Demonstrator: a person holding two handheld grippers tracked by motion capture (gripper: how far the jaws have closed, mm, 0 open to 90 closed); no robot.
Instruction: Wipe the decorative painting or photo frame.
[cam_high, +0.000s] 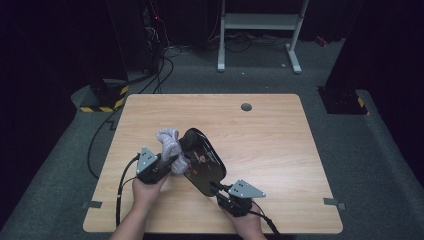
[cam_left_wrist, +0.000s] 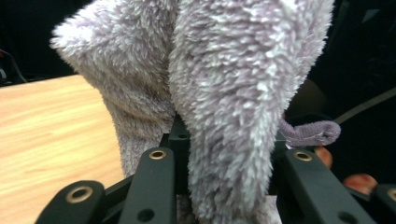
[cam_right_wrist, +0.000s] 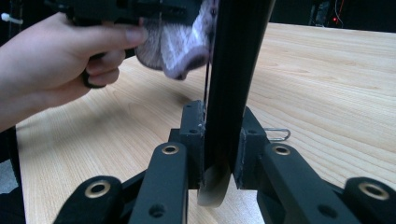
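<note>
High view | cloth (cam_high: 170, 145) against tray (cam_high: 202, 160) (cable hole (cam_high: 246, 106) beyond)

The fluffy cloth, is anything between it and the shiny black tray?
Nothing visible is. The left hand-held gripper holds the fluffy cloth right against the black tray, which the right hand-held gripper grips by its edge.

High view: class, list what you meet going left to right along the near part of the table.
left gripper → fluffy cloth → black tray → right gripper
</note>
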